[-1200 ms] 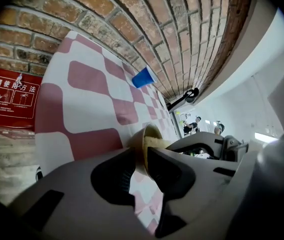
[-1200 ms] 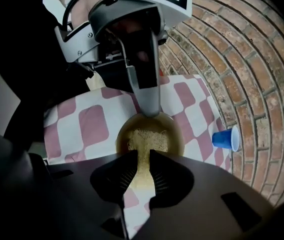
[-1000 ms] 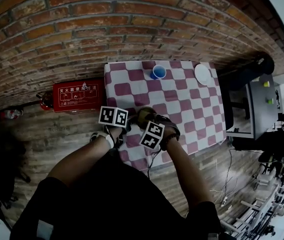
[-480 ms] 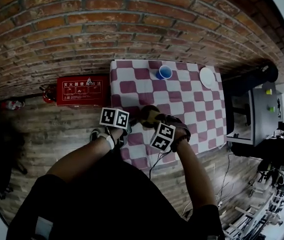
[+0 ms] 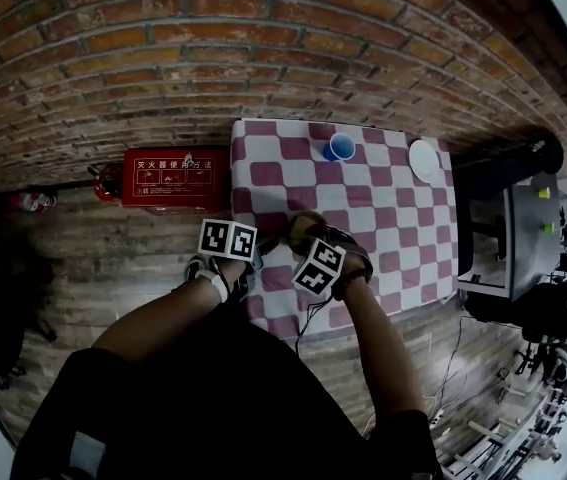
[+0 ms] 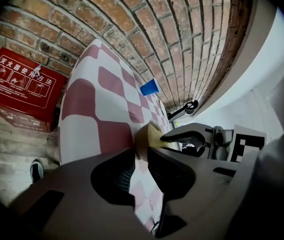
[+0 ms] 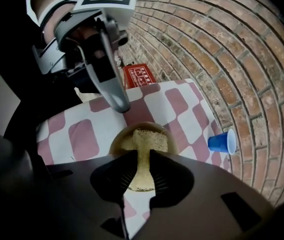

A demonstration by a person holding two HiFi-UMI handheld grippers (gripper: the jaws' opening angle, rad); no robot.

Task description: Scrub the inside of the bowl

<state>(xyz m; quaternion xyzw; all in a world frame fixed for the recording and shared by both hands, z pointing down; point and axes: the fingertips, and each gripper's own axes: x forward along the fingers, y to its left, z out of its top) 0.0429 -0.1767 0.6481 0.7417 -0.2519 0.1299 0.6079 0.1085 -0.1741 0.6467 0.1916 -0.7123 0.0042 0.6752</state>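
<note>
Head view, centre of frame: one rectangular table under a smooth cloth [image 5: 383, 208] checked in maroon and white, set against a curved-looking wall [image 5: 263, 38] of rough red brick; plank floor [image 5: 113, 268] at left. On the cloth, upper edge: one blue cup [image 5: 341, 147], round and open-mouthed, and to its right, near the corner, one flat white round plate [image 5: 424, 160], the two well apart. On the floor, left of the table: one red oblong box [image 5: 176, 178] with white print. Near edge of the table: one round bowl [image 5: 298, 230], tan, with a smooth rim, between the two marker cubes. Left gripper view, lower centre: left gripper [image 6: 140, 151], dark ribbed pads drawn close on the rim of the bowl [image 6: 151, 134]; right gripper [image 6: 197, 136] seen grey and angular at centre right. Right gripper view, lower centre: right gripper [image 7: 143, 156], jaws closed on a sponge [image 7: 144, 139], yellowish and coarse-grained, block-shaped, which reaches down into the bowl [image 7: 117, 141] and rests against its inner face. Same view, upper left: grey metal body of the left gripper under its black-and-white marker cube. Centre right: the cup [image 7: 222, 143] lying beyond the bowl, apart from it.
</note>
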